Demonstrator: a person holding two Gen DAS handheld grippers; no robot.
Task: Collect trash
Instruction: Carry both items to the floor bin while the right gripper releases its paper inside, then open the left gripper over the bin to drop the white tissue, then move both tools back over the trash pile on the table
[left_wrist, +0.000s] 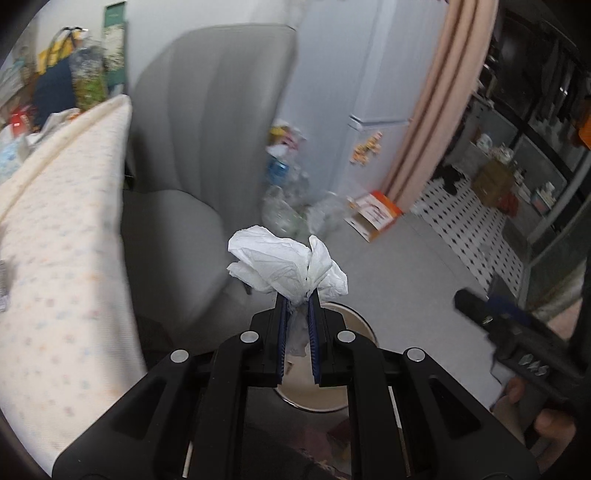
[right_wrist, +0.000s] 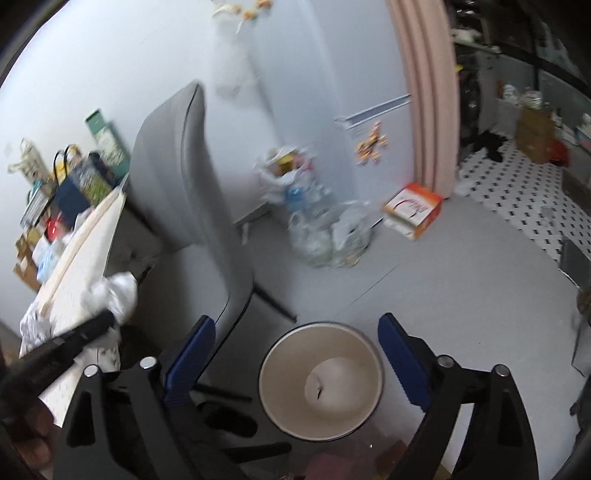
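Observation:
My left gripper (left_wrist: 297, 297) is shut on a crumpled white tissue (left_wrist: 284, 264) and holds it in the air, just above the rim of a beige round trash bin (left_wrist: 360, 325) on the floor. In the right wrist view the same bin (right_wrist: 320, 380) stands on the floor between my fingers, below them; I see its pale inside bottom. My right gripper (right_wrist: 295, 332) is open and empty above the bin. The left gripper with the tissue (right_wrist: 114, 291) shows blurred at the left of the right wrist view. The right gripper (left_wrist: 480, 310) shows at the right of the left wrist view.
A grey chair (left_wrist: 207, 147) stands left of the bin, next to a table with a patterned cloth (left_wrist: 62, 229). Plastic bags of bottles (right_wrist: 325, 229) and an orange-white box (right_wrist: 413, 208) lie on the grey floor by a white fridge (left_wrist: 373, 92) and a pink curtain (right_wrist: 424, 92).

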